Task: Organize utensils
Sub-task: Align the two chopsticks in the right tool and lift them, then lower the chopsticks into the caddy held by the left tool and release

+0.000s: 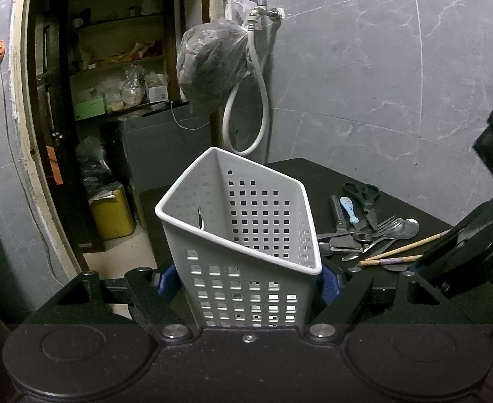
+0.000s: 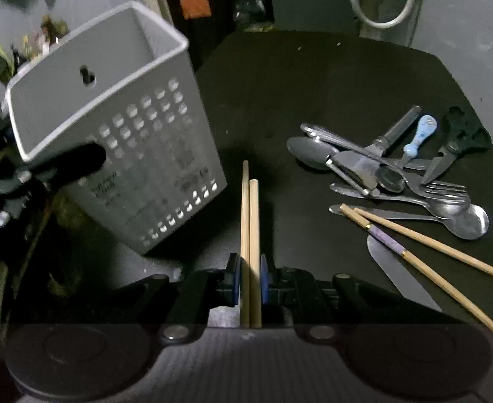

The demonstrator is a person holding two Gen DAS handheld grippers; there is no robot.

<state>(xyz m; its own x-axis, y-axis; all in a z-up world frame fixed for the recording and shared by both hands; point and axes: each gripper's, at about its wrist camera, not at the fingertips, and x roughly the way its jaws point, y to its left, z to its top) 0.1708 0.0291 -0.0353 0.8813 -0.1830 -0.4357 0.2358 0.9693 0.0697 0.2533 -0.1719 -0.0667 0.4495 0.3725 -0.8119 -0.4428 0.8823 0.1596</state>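
Left gripper [image 1: 246,285] clamps tilted white basket [image 1: 243,235]; right gripper [image 2: 249,278] pinches two chopsticks [image 2: 249,235]; cutlery pile [image 2: 397,174] right on black table [image 2: 313,84]

left claw [image 1: 248,282]: black, blue pads | right claw [image 2: 249,275]: black, blue pads, silver screws

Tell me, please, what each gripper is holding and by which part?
Left gripper clamps the tilted white basket low on its sides; right gripper pinches a pair of chopsticks near one end.
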